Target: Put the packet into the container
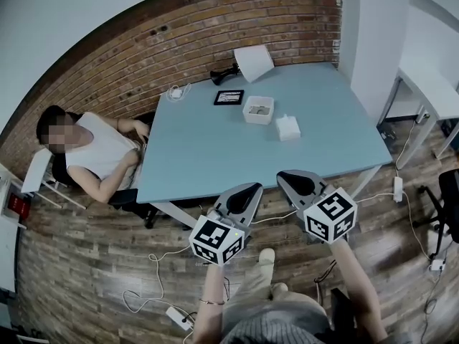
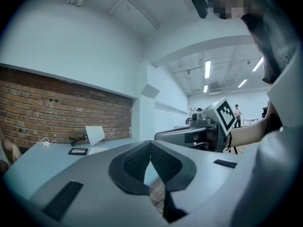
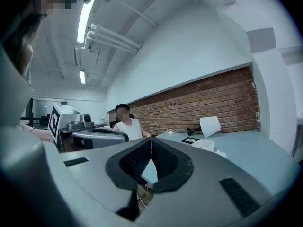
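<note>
Two grippers hovered just off the table's point(image 1: 215, 156) 6 o'clock edge, side by side and apart. Left gripper point(image 2: 150, 144): jaws closed tip to tip, nothing between them. Right gripper point(image 3: 151, 140): same, pads together, empty. Packet point(image 1: 287, 127) lay flat on the tabletop, outside the container point(image 1: 258, 110), close at its 4 o'clock, not touching it. Container stood upright, open top, well apart from both grippers. Black frame point(image 1: 229, 97) lay at the container's 10 o'clock, white lamp point(image 1: 252, 61) at 12. Seated person point(image 1: 93, 149) at the table's 9 o'clock edge
</note>
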Motion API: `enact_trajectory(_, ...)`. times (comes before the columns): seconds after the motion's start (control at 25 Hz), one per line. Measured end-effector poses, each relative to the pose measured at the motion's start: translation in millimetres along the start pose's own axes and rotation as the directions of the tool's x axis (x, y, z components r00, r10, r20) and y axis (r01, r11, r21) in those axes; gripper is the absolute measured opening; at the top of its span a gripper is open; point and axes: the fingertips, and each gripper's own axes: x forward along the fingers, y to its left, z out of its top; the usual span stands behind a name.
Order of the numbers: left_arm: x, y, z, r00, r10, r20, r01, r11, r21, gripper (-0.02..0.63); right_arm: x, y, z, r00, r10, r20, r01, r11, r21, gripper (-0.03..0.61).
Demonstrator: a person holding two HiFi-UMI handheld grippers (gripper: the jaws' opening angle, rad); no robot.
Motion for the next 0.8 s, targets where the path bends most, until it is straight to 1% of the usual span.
enact_trajectory(0.36, 46, 60, 7, 0.999, -0.033, 0.005, 0.033, 0.999, 0.002, 0.009, 52, -47, 11, 1.0, -0.019, -0.005, 0.019, 1.0, 0.012, 0.012)
enact_trajectory(0.56, 62, 86, 3, 0.999, -0.052, 0.002, 0.052, 0.999, -0.013, 0.009, 77, -68, 13, 0.999, -0.046, -0.015, 0.046, 0.999, 0.012, 0.012)
enact_trajectory(0.8, 82, 114, -2, 0.996, -0.092, -0.006, 0.092, 0.995, -0.026, 0.009, 105, -85, 10, 0.998, -0.057, -0.033, 0.058, 0.998, 0.034, 0.012)
